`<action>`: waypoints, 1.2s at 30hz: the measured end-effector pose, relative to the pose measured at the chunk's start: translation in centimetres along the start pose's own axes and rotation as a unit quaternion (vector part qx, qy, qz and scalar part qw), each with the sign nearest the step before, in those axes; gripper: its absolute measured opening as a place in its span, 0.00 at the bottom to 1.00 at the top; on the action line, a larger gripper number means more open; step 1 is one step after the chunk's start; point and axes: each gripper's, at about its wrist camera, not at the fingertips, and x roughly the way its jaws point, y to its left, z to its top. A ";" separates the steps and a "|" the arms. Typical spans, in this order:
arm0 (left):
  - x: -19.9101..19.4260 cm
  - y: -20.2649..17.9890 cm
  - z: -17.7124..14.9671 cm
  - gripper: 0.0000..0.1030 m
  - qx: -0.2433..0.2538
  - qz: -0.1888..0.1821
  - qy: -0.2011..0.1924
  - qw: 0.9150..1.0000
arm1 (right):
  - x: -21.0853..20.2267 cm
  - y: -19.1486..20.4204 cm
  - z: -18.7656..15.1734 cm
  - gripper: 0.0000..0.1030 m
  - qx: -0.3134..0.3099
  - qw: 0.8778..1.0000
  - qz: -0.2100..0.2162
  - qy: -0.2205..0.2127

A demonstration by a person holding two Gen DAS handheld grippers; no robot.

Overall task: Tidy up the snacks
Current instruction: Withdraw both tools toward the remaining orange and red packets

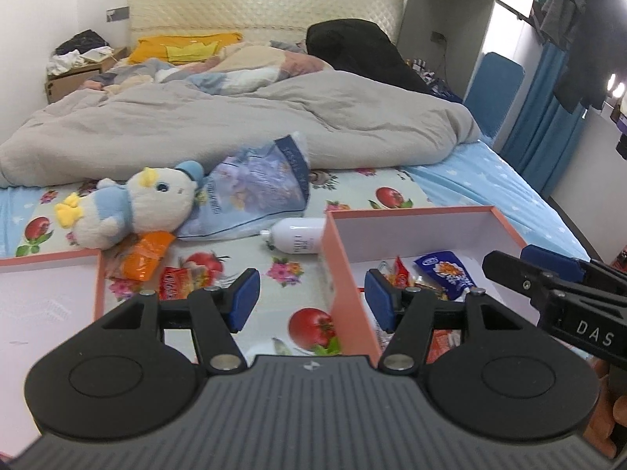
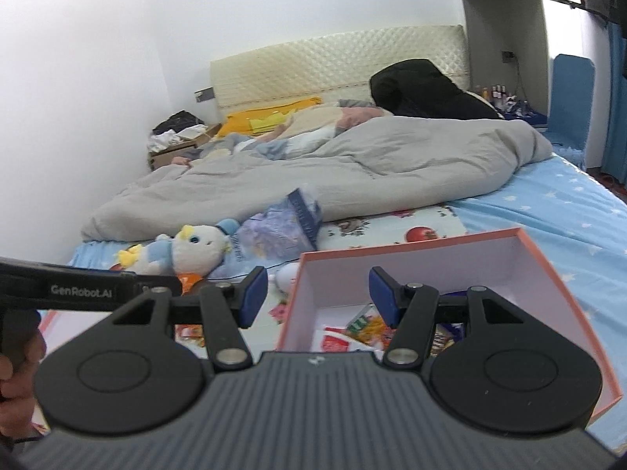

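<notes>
Rumpled grey bedding covers the bed [image 1: 450, 180] behind. Both the left gripper [image 1: 311, 299] and right gripper [image 2: 318, 295] gape empty above the pink box [image 2: 411, 241], where snack packets [image 1: 444, 274] lie.

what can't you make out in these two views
- Box contents: in the right wrist view, the right tool and its body cover most snacks.
- Second box: cut off by the left wrist view's left edge.
- Red packet: partly behind the left tool.
- Print on the blue bag: too small.
</notes>
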 end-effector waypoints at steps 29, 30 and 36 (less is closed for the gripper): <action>-3.8 10.9 -7.1 0.63 -0.056 0.034 0.015 0.998 | 1.2 11.3 -6.3 0.58 -0.055 0.996 0.049 0.049; -3.8 11.1 -7.4 0.63 -0.060 0.034 0.017 0.997 | 1.2 11.6 -6.6 0.58 -0.057 0.996 0.053 0.050; -4.1 12.4 -9.7 0.63 -0.087 0.035 0.025 0.995 | 1.3 12.8 -8.7 0.58 -0.060 0.995 0.055 0.065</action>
